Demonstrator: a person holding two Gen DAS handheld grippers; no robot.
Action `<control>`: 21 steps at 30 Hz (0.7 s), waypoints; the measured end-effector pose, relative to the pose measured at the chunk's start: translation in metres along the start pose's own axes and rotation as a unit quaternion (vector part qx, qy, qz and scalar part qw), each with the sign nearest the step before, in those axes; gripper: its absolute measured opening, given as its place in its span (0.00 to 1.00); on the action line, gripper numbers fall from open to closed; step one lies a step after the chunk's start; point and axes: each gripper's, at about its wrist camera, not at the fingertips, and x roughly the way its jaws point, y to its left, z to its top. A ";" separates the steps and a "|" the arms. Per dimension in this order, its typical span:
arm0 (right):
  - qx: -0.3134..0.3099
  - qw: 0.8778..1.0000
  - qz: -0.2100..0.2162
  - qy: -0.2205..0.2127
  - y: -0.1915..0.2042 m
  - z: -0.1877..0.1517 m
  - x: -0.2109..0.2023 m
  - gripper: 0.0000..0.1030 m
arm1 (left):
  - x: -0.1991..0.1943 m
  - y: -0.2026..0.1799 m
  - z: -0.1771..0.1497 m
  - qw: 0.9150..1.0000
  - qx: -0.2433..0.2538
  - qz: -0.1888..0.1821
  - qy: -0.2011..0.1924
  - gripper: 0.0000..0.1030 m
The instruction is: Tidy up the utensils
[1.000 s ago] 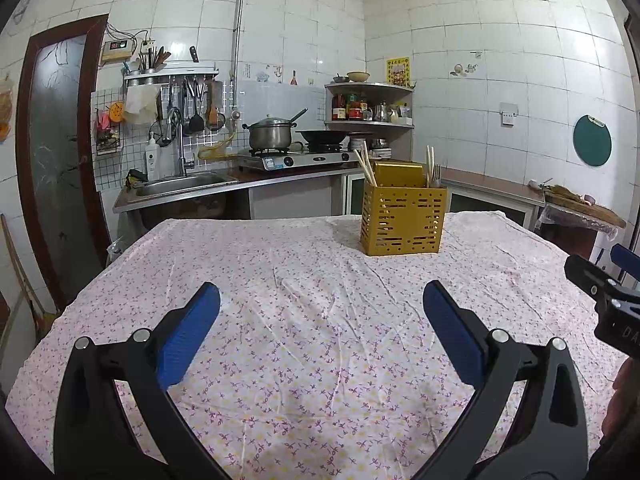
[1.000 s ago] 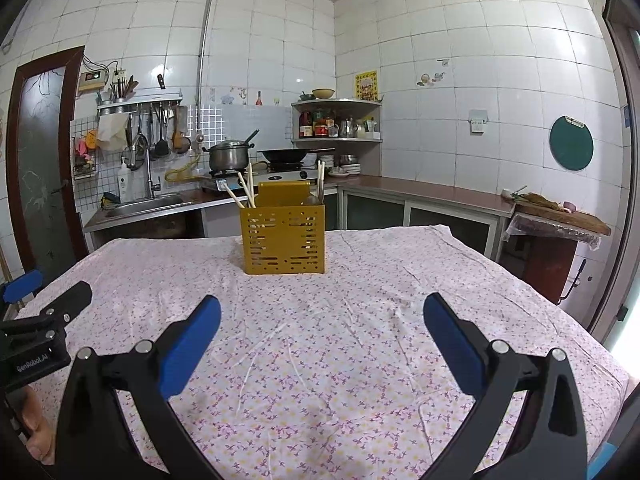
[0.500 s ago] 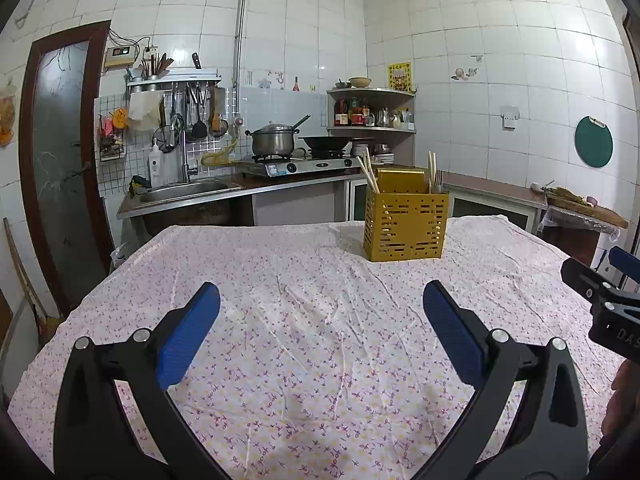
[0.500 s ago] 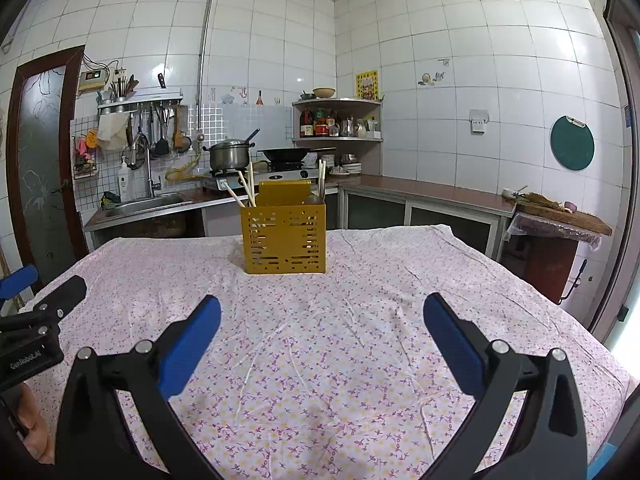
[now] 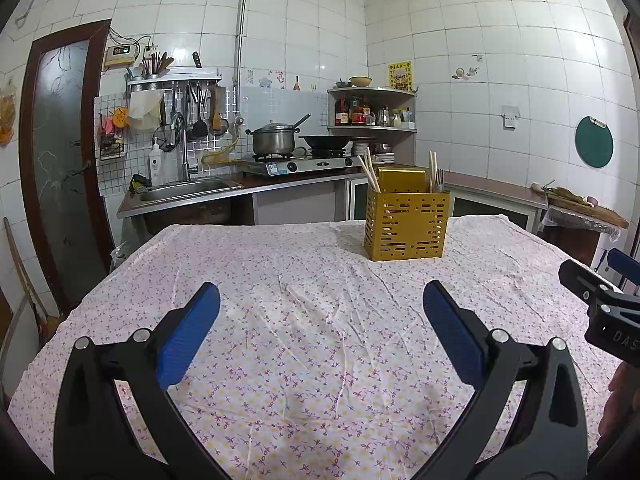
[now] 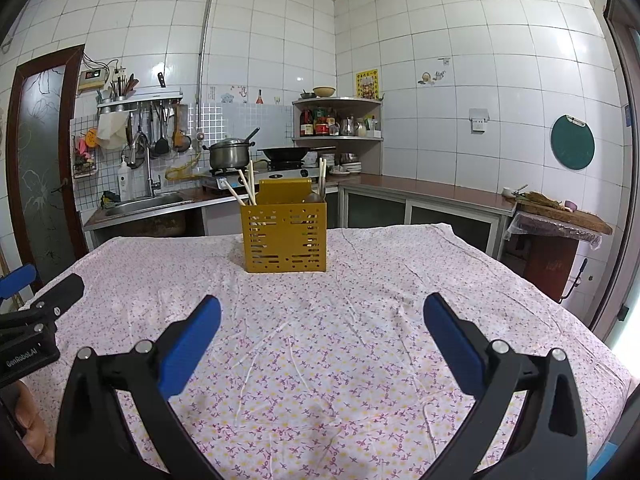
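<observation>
Both our tongs, left (image 5: 320, 320) and right (image 6: 322, 324), spread, empty. Yellow utensil caddy (image 6: 285, 236) upright at far tabletop (image 6: 360, 280), chopsticks (image 6: 245, 186) inside. We judge sorting near done; next, check compartments.

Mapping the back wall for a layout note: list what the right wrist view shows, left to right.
Dark wooden door → steel sink → lidded steel pot → black wok → corner shelf of jars → round green board.

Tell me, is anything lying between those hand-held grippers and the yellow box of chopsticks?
Nothing visible. Only bare flowered tablecloth lies between the open right hand-held gripper, the open left hand-held gripper and the yellow perforated metal utensil holder.
</observation>
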 end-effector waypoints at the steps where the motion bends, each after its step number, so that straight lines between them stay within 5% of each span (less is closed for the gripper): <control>1: 0.000 1.000 -0.001 0.000 0.000 0.000 0.000 0.96 | 0.000 0.001 0.000 1.000 0.000 0.001 0.000 0.95; 21: 0.000 1.000 0.001 0.002 -0.002 -0.003 0.004 0.96 | -0.001 0.005 0.001 1.000 0.001 0.004 -0.004 0.95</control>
